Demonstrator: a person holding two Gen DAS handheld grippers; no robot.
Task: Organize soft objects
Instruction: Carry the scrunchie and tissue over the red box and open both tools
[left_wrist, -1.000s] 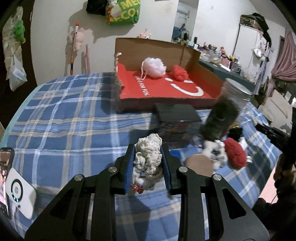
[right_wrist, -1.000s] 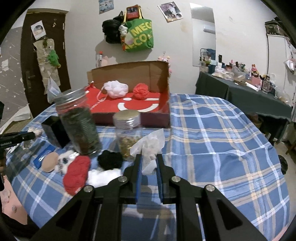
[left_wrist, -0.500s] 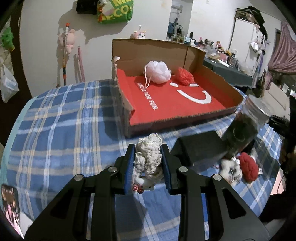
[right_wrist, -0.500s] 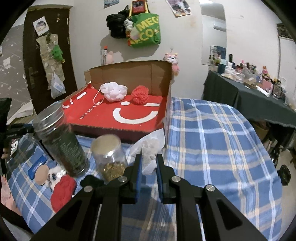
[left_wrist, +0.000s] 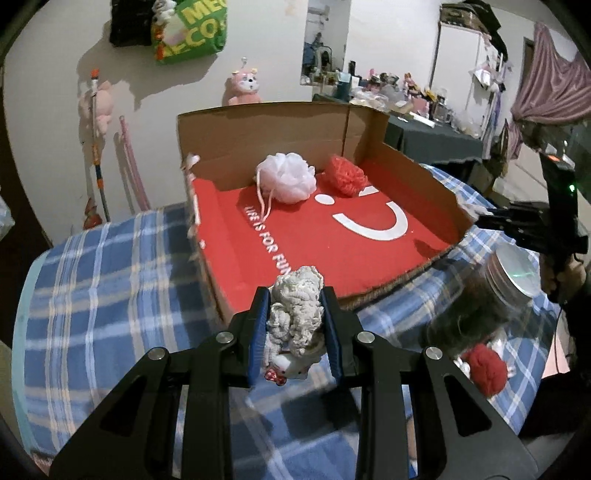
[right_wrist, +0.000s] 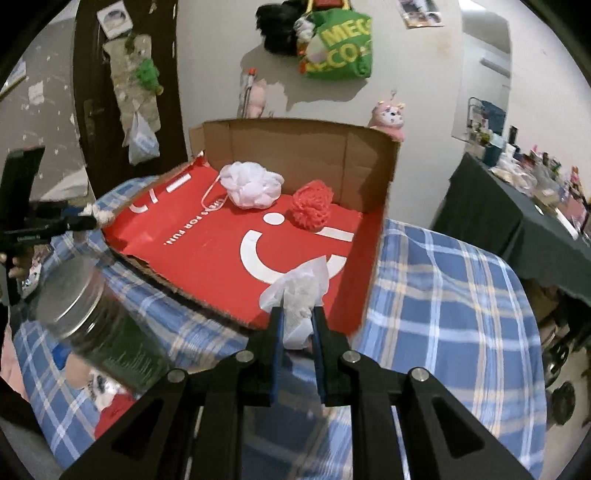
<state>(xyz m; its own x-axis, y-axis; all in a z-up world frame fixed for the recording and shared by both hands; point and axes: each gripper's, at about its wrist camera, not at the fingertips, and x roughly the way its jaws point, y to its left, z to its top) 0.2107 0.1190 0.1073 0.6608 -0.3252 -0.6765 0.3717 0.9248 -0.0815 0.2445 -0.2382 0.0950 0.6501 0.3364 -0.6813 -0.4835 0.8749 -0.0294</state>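
Softness is judged: knitted cream toy (left_wrist: 295, 310) is squeezed mid-body by left gripper (left_wrist: 295, 325), light crumpled white bag (right_wrist: 299, 295) pinched by right gripper (right_wrist: 298, 325).

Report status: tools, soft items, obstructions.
Left tool shut on cream knitted toy; right tool shut on white mesh pouch. Both near the red box, holding pink loofah and red pom. Glass jar beside path.

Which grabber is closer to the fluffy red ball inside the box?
Probably right. The right gripper, clamping a white mesh pouf, hangs at the box's near right corner, the red pouf's side. The left gripper, clamping a cream knitted toy, hangs at the near left corner.
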